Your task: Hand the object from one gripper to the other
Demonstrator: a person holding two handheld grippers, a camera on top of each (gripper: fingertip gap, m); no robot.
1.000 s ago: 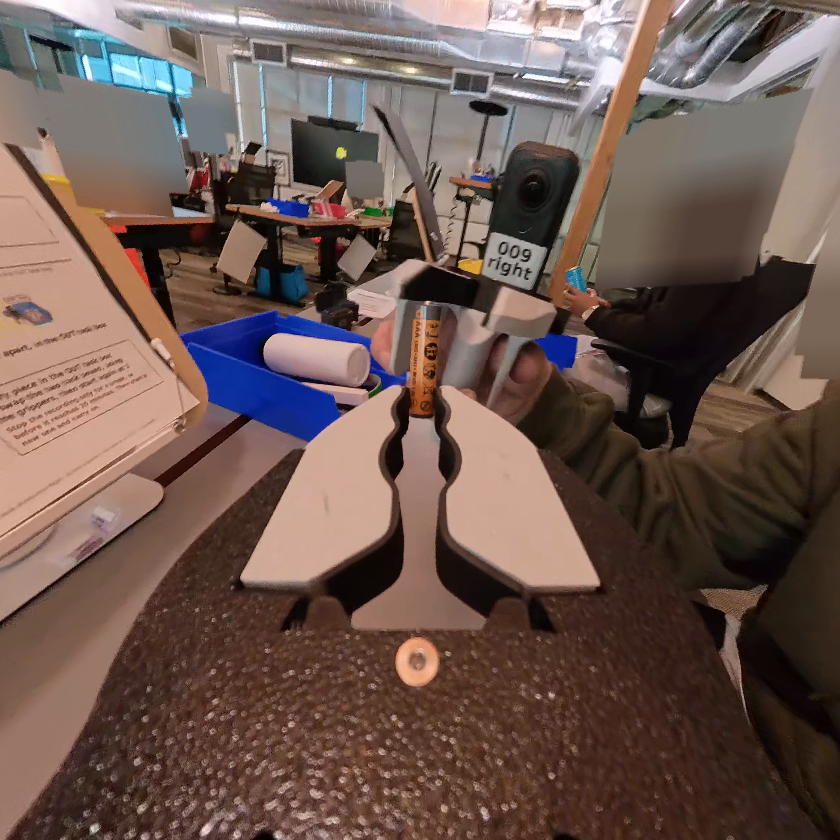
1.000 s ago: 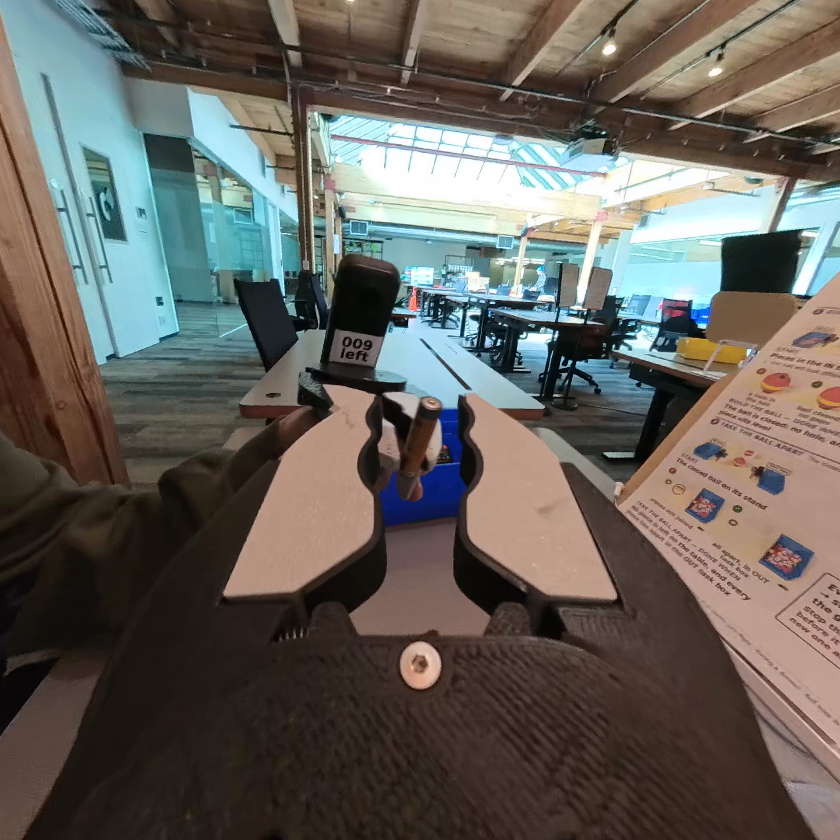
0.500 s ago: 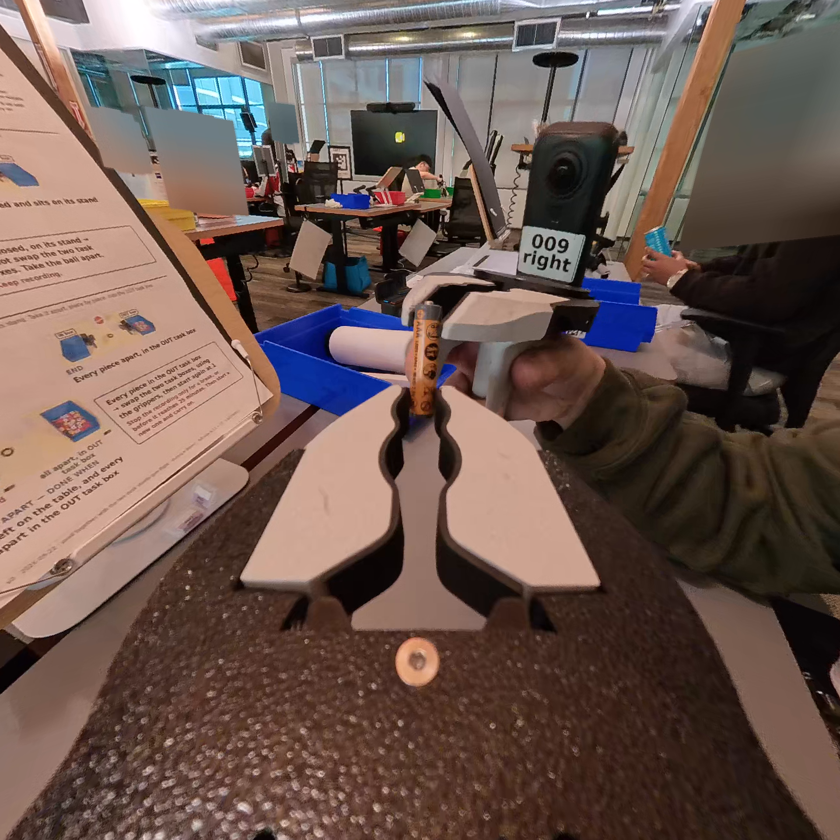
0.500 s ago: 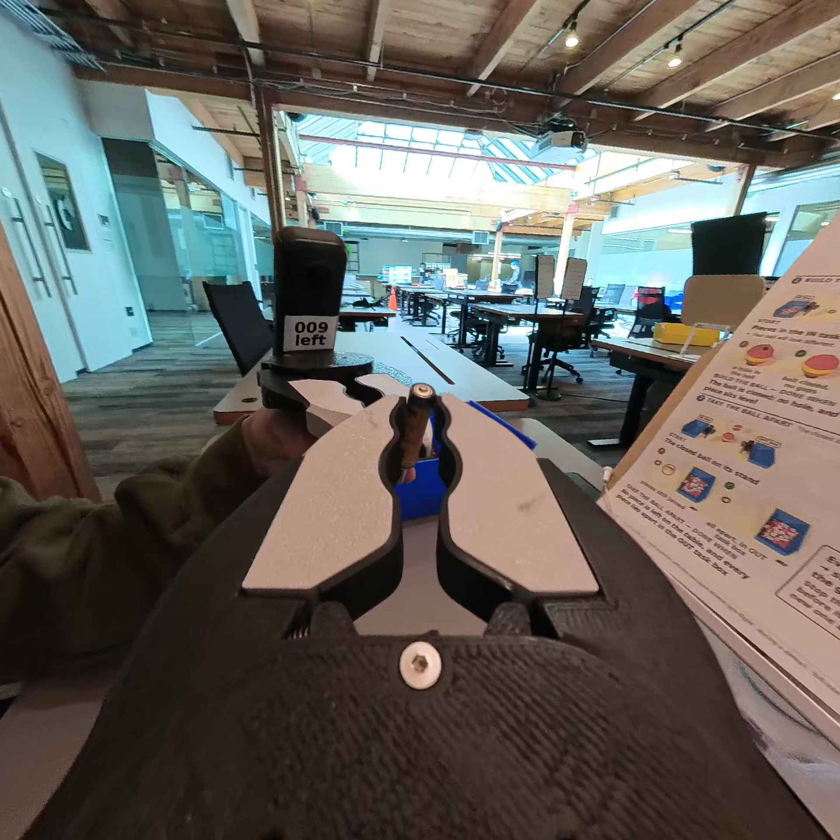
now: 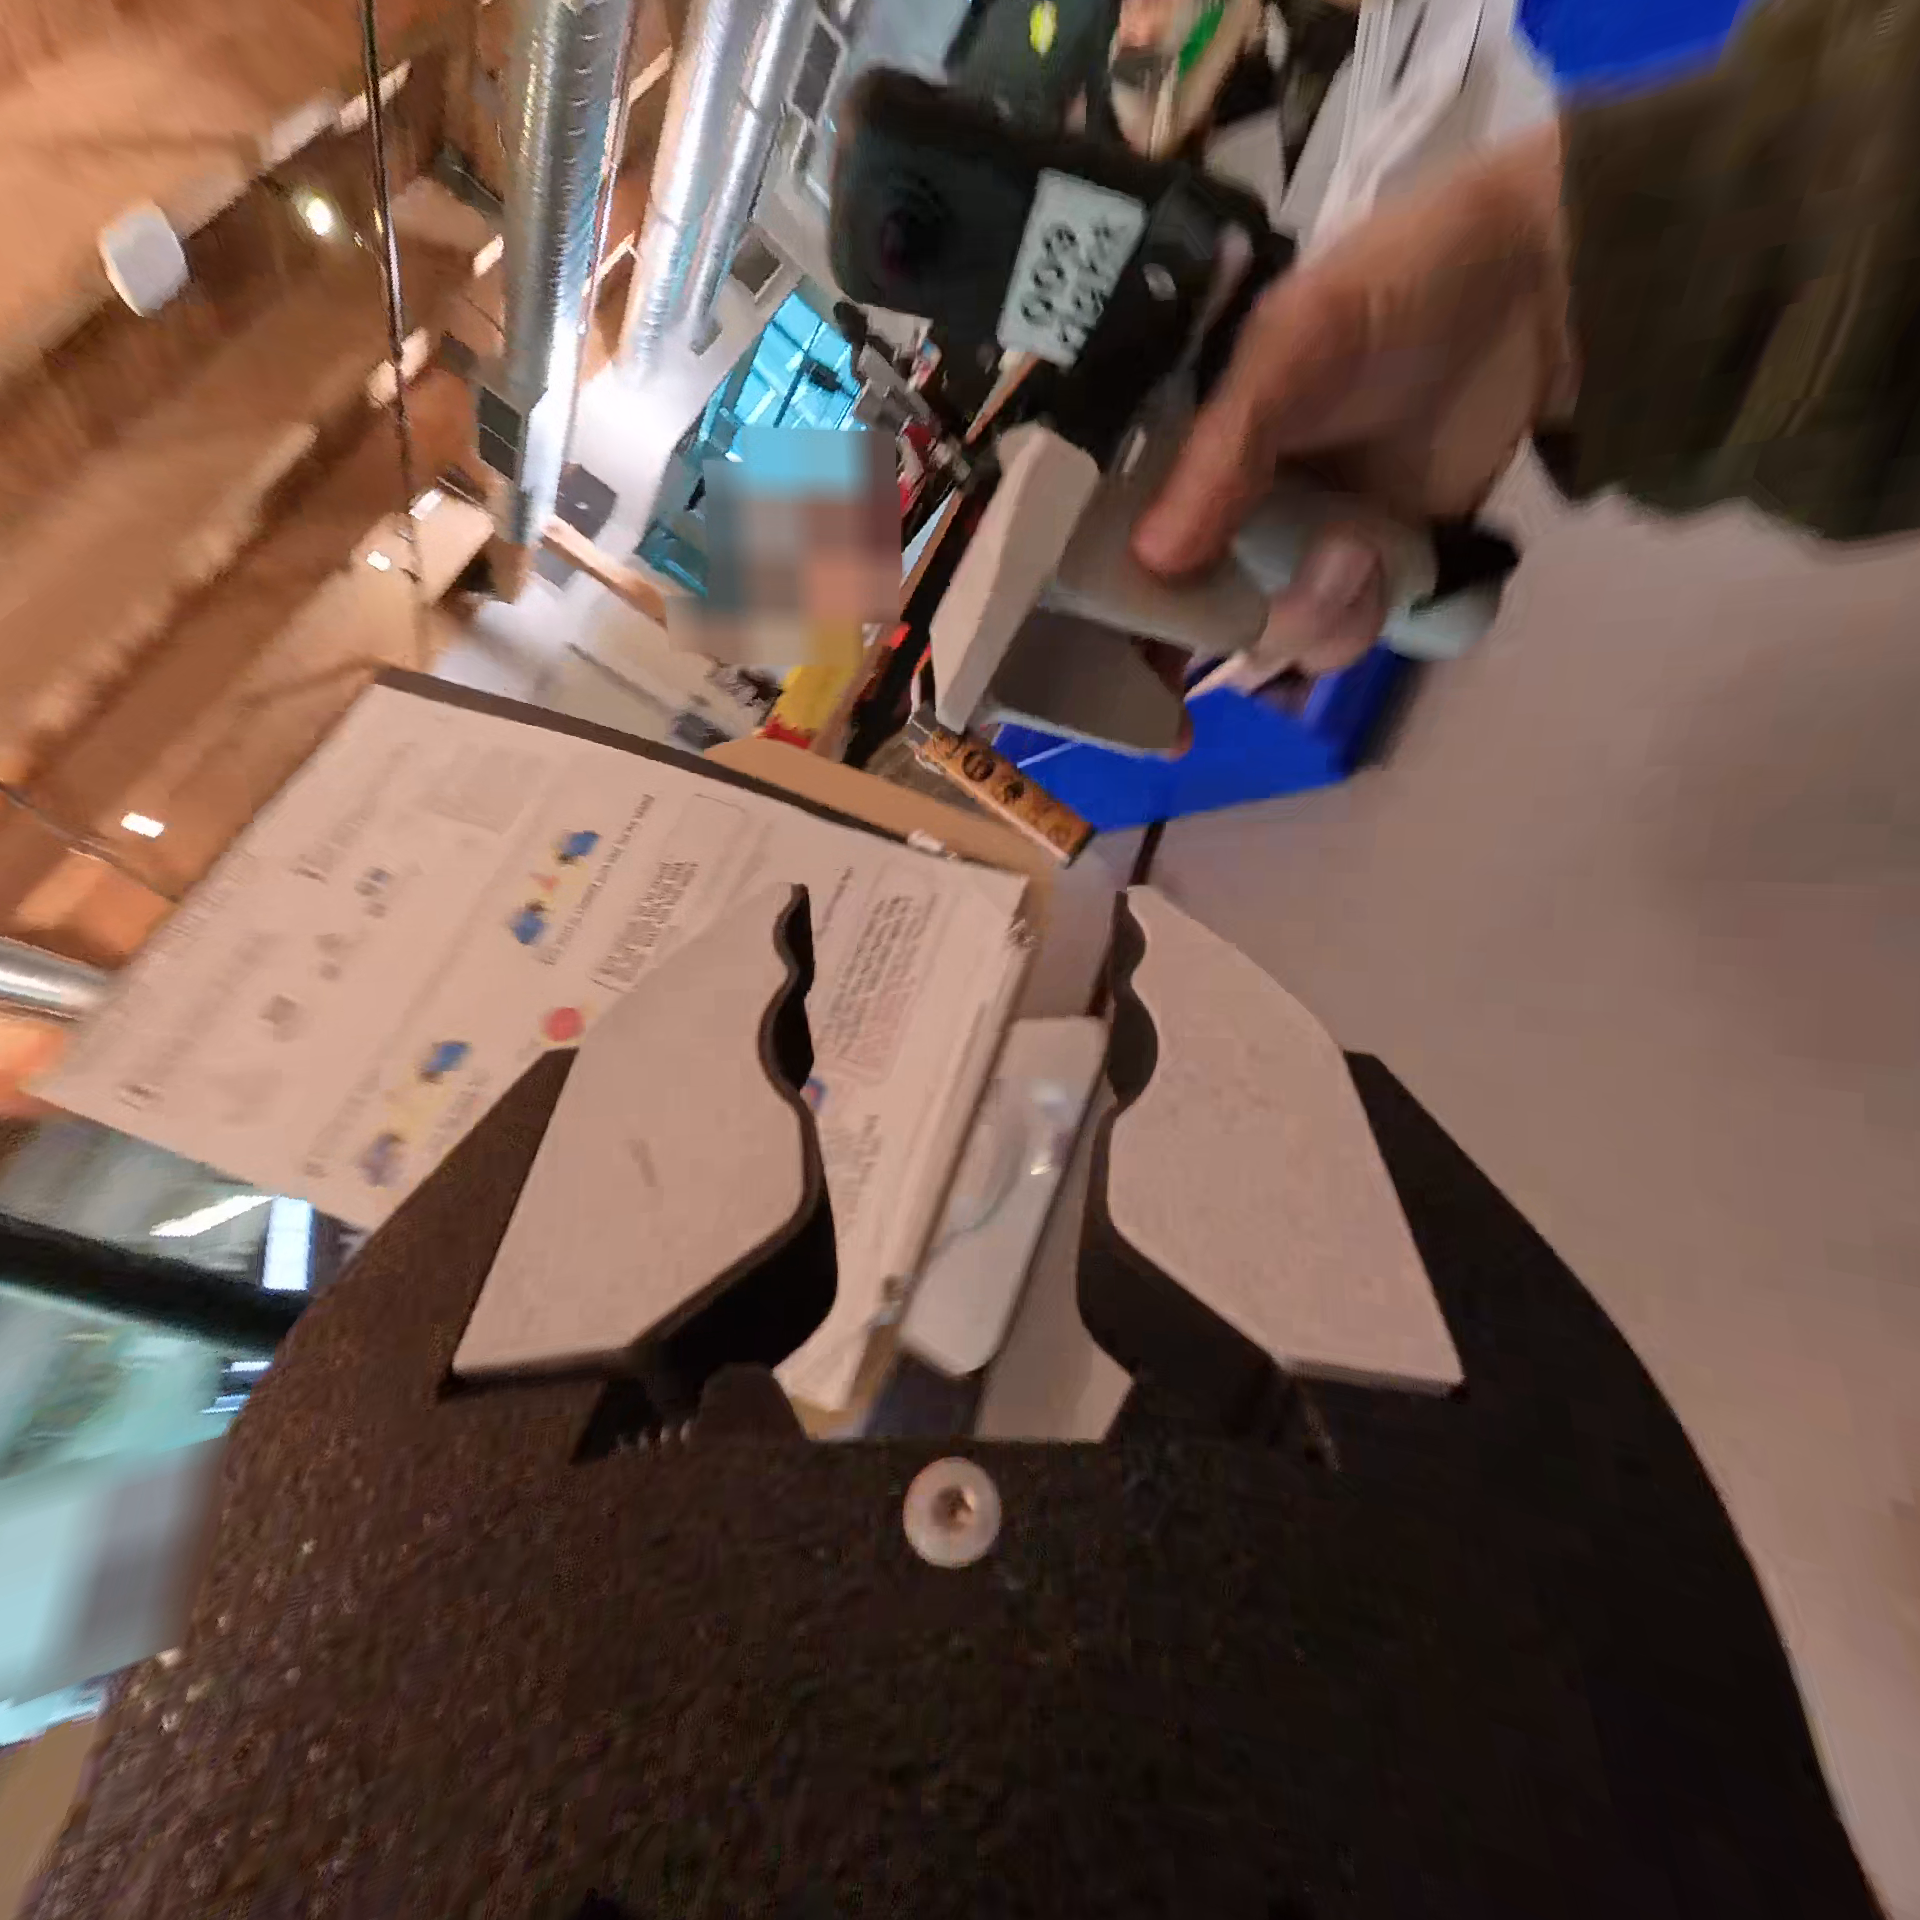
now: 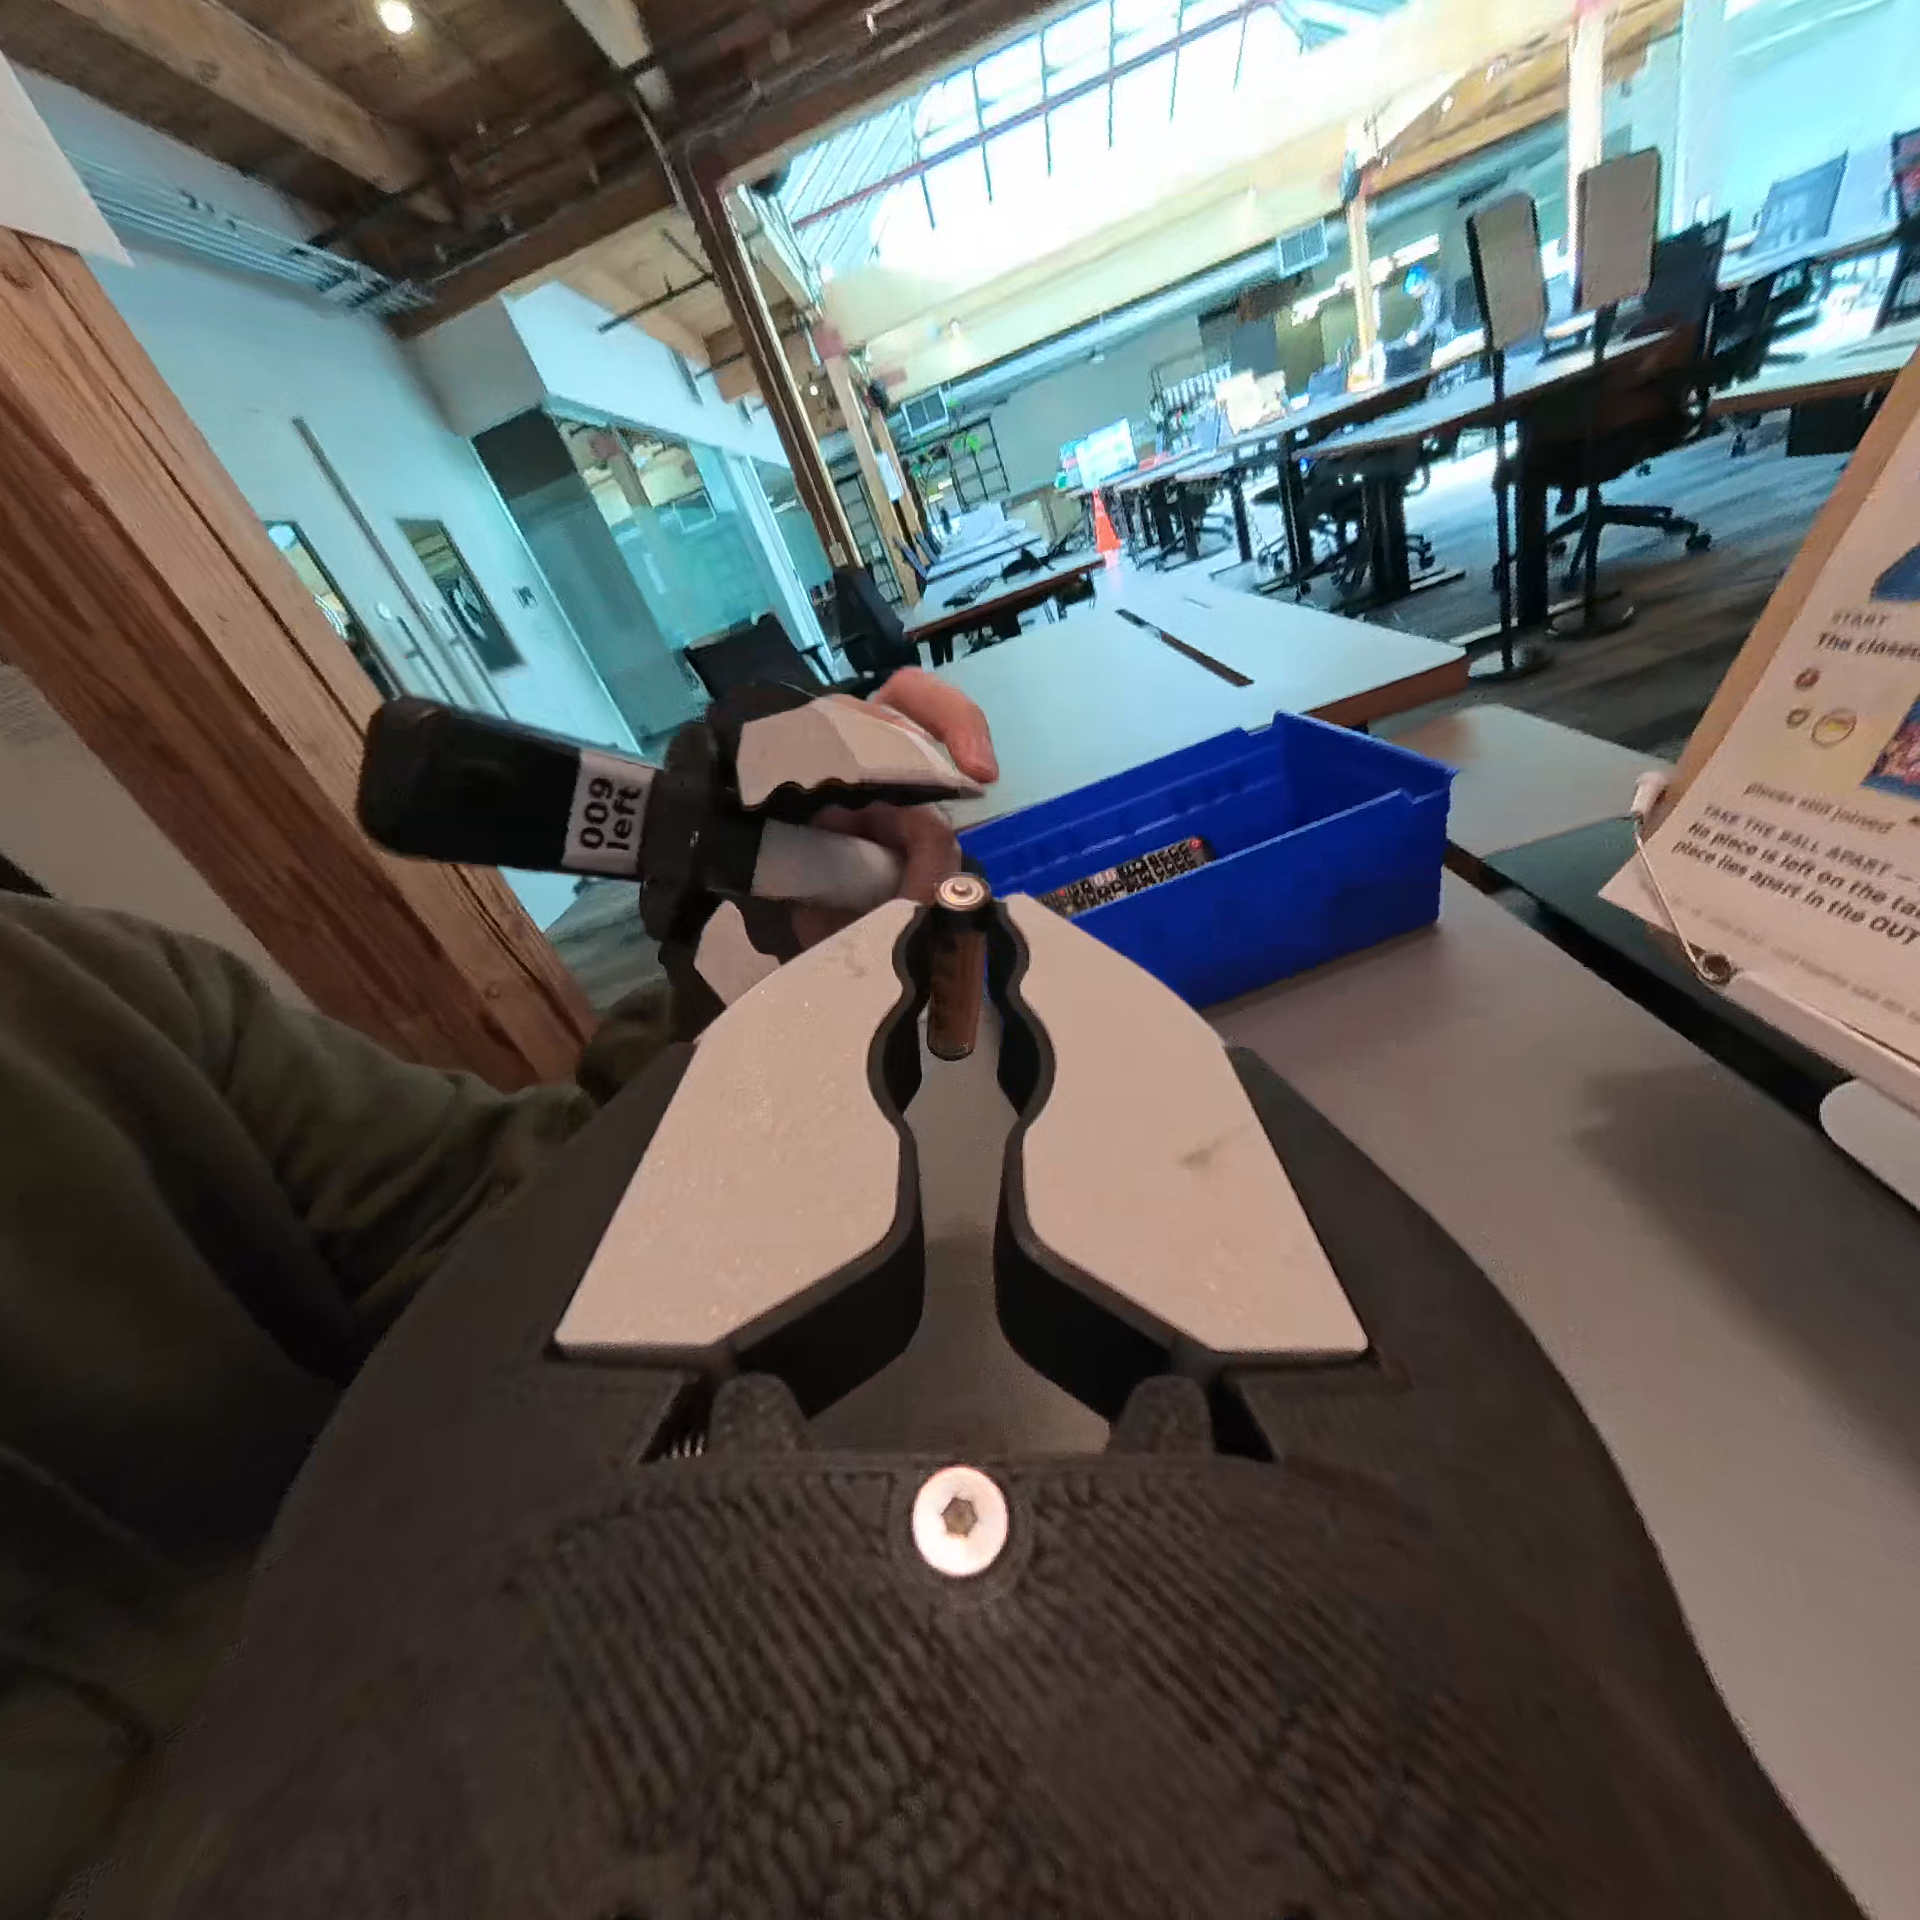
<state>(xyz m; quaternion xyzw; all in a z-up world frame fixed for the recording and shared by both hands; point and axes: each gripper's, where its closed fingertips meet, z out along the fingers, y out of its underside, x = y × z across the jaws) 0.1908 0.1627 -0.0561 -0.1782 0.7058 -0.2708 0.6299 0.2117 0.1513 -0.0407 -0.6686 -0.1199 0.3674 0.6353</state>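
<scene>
Battery in R claw

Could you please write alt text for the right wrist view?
The right gripper is shut on a battery standing upright between its tips. Beyond it, the open left gripper is held sideways beside a blue bin on a grey table.

Battery: slim cylindrical cell, orange-brown wrap with dark printed marks, metal end cap; pinched between fingertip notches of right claw, roughly upright in right wrist view, capped end up, lower end projecting below pads; held in air above grey surface; in left wrist view projects from under pads, blurred.
</scene>
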